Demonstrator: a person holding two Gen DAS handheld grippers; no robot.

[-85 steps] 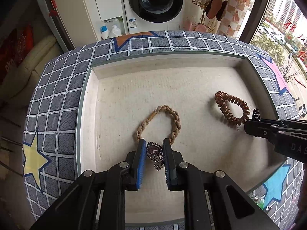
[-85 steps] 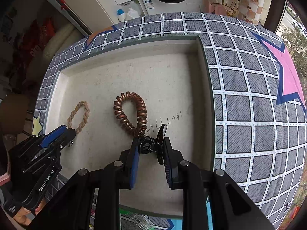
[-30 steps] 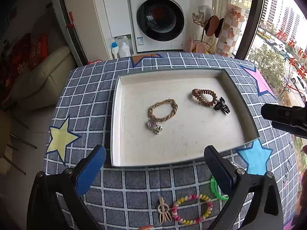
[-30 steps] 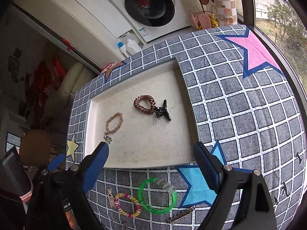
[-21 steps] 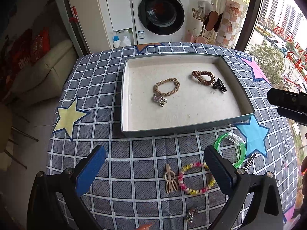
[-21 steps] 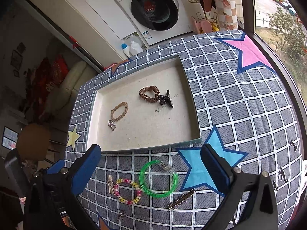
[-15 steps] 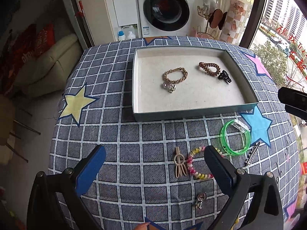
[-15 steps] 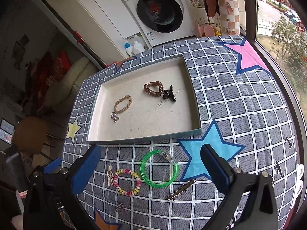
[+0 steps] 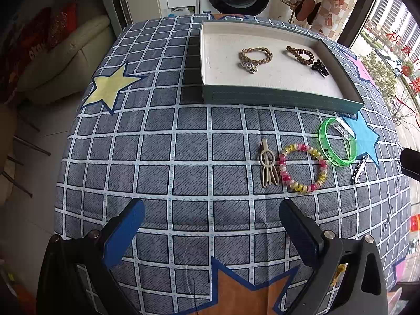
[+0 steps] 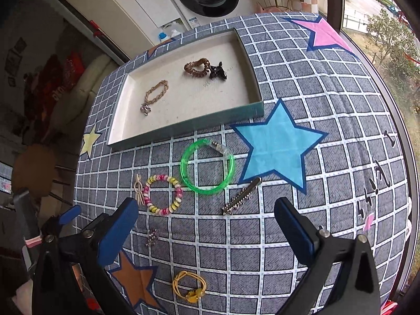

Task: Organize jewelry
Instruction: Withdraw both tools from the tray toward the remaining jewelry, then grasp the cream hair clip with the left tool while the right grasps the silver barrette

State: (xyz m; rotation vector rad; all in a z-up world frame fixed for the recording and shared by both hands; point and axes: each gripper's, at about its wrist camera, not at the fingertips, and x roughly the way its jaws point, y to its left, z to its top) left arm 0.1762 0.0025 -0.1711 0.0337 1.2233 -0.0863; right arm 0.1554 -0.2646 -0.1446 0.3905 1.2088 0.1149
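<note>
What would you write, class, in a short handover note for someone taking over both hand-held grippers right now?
Left hand-held gripper: open, empty, above the checked tablecloth. Right hand-held gripper: open, empty; its jaws have just been opening.

Done: in the shallow green tray lie the braided tan bracelet, silver charm, brown spiral hair tie and black claw clip.

Left on the cloth: green translucent bangle, pink-and-yellow beaded bracelet, beige hair clip, silver toothed barrette, small silver charm, yellow elastic cord.
</note>
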